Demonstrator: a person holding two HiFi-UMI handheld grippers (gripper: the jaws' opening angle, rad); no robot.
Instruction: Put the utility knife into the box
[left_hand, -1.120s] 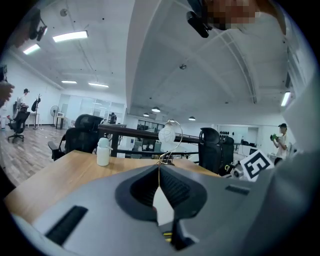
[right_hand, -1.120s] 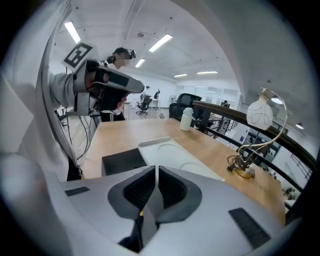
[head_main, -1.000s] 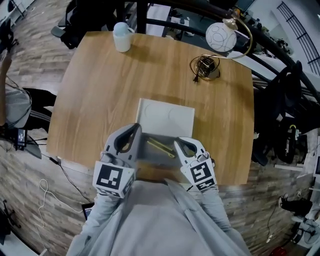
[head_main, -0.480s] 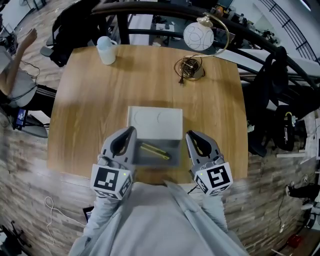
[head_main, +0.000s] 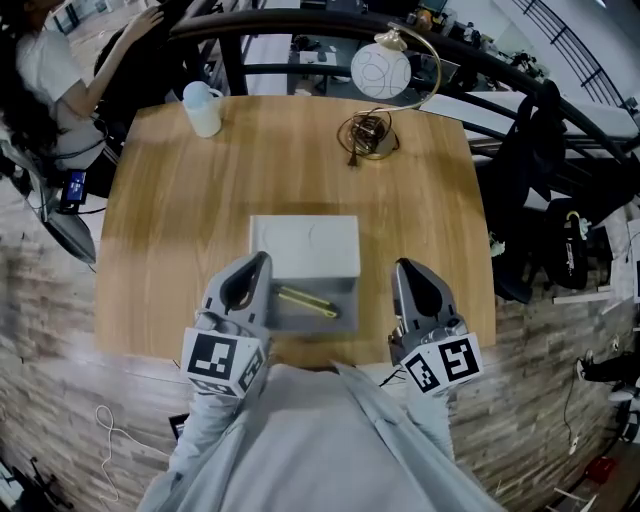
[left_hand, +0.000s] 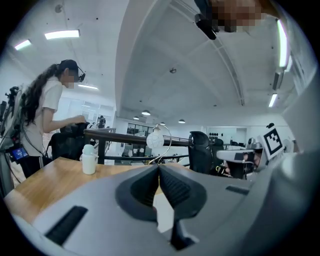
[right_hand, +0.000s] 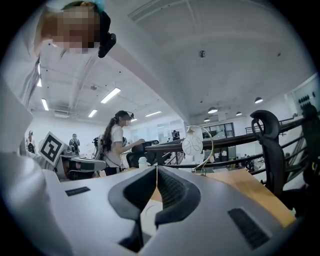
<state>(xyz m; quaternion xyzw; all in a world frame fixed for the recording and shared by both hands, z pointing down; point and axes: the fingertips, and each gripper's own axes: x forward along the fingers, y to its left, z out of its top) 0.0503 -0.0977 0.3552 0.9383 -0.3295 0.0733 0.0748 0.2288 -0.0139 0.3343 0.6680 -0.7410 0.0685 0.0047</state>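
Yellow utility knife lies inside the grey box near the front edge of the wooden table. In the head view I see the left gripper and the right gripper on either side of the box. In the left gripper view the jaws are together, with nothing between them. In the right gripper view the jaws are closing, the tips meet, and they are empty.
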